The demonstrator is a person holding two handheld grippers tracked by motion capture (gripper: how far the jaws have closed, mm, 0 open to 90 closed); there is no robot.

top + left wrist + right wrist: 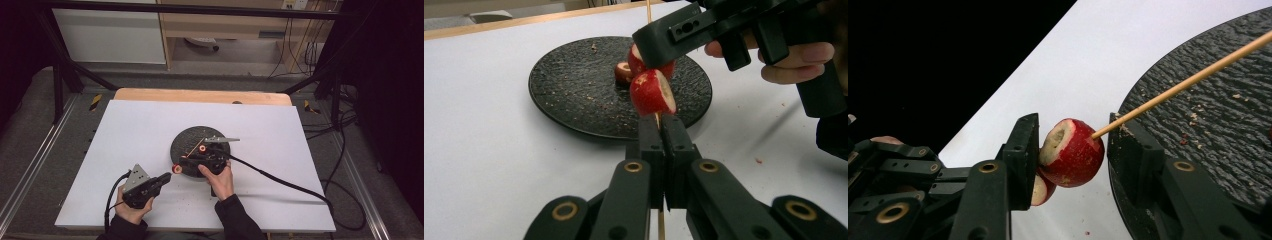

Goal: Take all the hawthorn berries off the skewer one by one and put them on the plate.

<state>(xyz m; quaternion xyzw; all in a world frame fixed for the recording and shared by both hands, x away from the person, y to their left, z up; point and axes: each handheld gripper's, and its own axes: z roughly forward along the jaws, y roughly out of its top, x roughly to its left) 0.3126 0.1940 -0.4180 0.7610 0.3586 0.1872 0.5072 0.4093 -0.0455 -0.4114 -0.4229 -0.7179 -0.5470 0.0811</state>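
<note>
Skewer [196,146] threading is in hand, judged from the layout. High view: left gripper [167,176] sits at 7 o'clock of the dark plate [185,137]; right gripper [200,159] sits over its 6 o'clock edge.

Left gripper view: jaws pressed together on the skewer, just below a red fruit piece [651,92].

Right gripper view: jaws spread, flanking the upper red fruit piece [1073,151] without squeezing it.

Risk: side load could snap the thin stick or split the fruit.
</note>
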